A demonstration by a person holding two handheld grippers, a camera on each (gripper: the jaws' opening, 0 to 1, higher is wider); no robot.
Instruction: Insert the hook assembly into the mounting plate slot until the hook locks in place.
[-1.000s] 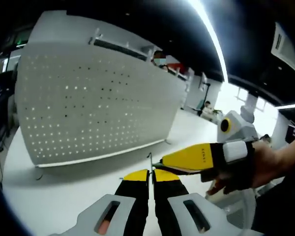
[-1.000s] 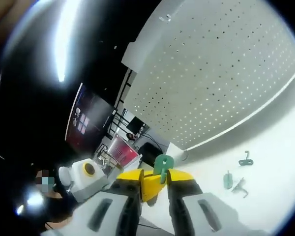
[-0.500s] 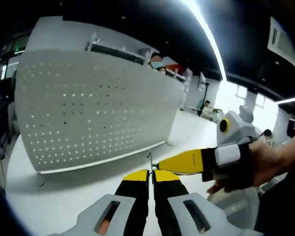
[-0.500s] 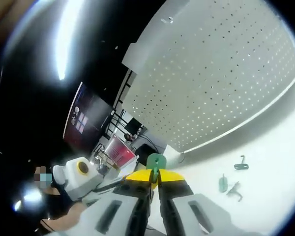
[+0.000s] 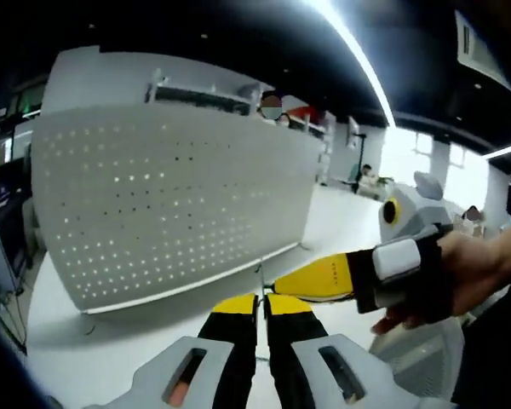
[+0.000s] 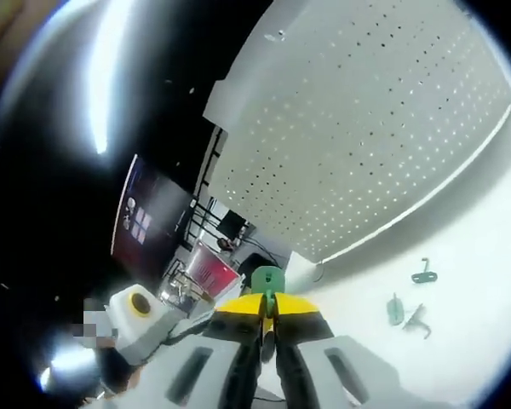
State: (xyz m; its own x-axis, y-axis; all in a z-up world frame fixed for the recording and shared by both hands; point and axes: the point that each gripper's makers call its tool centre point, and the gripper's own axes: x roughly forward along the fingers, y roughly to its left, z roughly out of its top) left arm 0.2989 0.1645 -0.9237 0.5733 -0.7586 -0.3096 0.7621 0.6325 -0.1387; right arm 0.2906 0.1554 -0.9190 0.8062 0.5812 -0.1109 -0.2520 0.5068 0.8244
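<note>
1. While the right gripper (image 6: 267,313) is pinching the green mounting plate (image 6: 266,279) between closed jaws, the piece is standing up clear of the yellow tips; it is looking light, stiff and slick, so a grip low on its flat faces is likely best.
2. The left gripper (image 5: 261,300) is clamping a thin metal hook (image 5: 258,279) near its base; being slender, it may twist.
3. Spare hooks (image 6: 423,275) are lying on the white table (image 6: 460,332), in front of the pegboard (image 6: 383,128).
</note>
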